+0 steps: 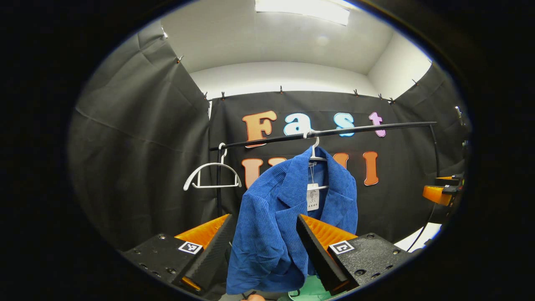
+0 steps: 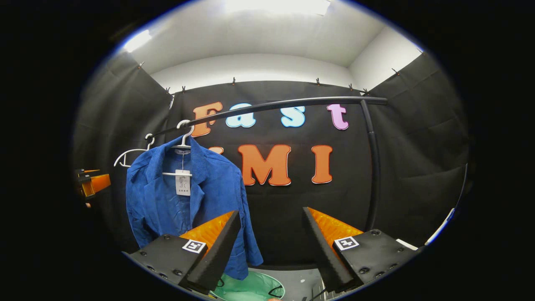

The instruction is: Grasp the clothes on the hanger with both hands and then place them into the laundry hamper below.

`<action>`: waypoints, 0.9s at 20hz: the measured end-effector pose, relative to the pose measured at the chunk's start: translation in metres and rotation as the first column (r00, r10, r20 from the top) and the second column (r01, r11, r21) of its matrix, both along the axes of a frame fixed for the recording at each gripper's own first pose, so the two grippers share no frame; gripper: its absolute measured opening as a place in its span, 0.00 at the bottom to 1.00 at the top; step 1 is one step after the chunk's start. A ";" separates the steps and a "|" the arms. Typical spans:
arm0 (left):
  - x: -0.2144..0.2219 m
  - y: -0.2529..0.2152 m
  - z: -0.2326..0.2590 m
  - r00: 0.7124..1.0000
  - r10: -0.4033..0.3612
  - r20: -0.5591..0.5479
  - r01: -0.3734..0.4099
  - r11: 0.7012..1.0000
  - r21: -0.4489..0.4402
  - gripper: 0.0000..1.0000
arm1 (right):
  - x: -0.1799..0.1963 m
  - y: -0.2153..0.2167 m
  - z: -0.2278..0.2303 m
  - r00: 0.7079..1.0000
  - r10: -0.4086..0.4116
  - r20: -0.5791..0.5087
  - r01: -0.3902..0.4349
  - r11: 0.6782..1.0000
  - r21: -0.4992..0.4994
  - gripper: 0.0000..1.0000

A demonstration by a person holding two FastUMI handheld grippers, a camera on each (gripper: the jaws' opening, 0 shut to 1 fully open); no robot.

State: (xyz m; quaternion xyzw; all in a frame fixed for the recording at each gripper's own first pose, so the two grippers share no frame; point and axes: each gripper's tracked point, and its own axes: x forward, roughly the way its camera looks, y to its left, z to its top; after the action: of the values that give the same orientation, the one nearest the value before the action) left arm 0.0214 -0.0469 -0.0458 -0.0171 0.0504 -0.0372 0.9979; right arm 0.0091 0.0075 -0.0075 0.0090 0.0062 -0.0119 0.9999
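Where jacket (image 1: 276, 217) hangs, spare hanger (image 1: 212, 175) beside.

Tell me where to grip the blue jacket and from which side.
Grip the jacket at its two shoulders, just below the hanger, coming straight in from the front. It hangs open-fronted facing the grippers, and the shoulders carry its weight on the hanger, so pinching there probably lets it lift off the rail. Both grippers are open.

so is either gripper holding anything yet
Nothing is held. The left gripper and right gripper are both open, short of the blue jacket on its hanger.
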 end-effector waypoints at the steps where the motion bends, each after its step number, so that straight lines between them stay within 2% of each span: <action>1: 0.000 -0.002 -0.002 1.000 -0.004 -0.005 0.004 1.000 0.000 0.95 | 0.002 0.006 -0.002 1.000 0.017 -0.001 -0.017 1.000 0.007 0.96; 4: 0.000 -0.013 -0.010 0.999 -0.028 -0.020 0.028 1.000 0.001 0.95 | 0.012 0.028 -0.009 0.997 0.082 -0.009 -0.081 0.996 0.048 0.96; 5: 0.001 -0.018 -0.012 0.999 -0.037 -0.024 0.037 0.999 -0.002 0.95 | 0.017 0.034 -0.014 0.995 0.095 -0.016 -0.094 0.994 0.059 0.92; 7: 0.005 -0.028 -0.018 0.998 -0.054 -0.035 0.053 0.999 -0.011 0.93 | 0.027 0.044 -0.022 0.993 0.118 -0.028 -0.115 0.990 0.077 0.92; 8: 0.006 -0.033 -0.020 0.998 -0.059 -0.039 0.058 0.998 -0.017 0.93 | 0.032 0.052 -0.025 0.991 0.132 -0.030 -0.128 0.988 0.088 0.96; 13: 0.026 -0.060 -0.036 0.995 -0.074 -0.061 0.073 0.997 -0.028 0.95 | 0.062 0.084 -0.041 0.982 0.185 -0.032 -0.179 0.975 0.134 0.96; 14: 0.032 -0.064 -0.039 0.995 -0.075 -0.068 0.074 0.997 -0.029 0.92 | 0.070 0.093 -0.043 0.980 0.198 -0.031 -0.192 0.972 0.138 0.96; 15: 0.037 -0.068 -0.043 0.994 -0.076 -0.074 0.074 0.997 -0.031 0.95 | 0.077 0.101 -0.046 0.976 0.216 -0.030 -0.210 0.967 0.144 0.97; 18: 0.056 -0.083 -0.054 0.992 -0.085 -0.091 0.083 0.996 -0.024 0.93 | 0.101 0.127 -0.052 0.961 0.275 -0.023 -0.268 0.950 0.161 0.97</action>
State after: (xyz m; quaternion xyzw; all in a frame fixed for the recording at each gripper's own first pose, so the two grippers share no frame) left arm 0.0778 -0.1297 -0.0994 -0.0267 0.0966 -0.0787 0.9918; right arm 0.1101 0.1341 -0.0595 0.0861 0.0306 0.1259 0.9878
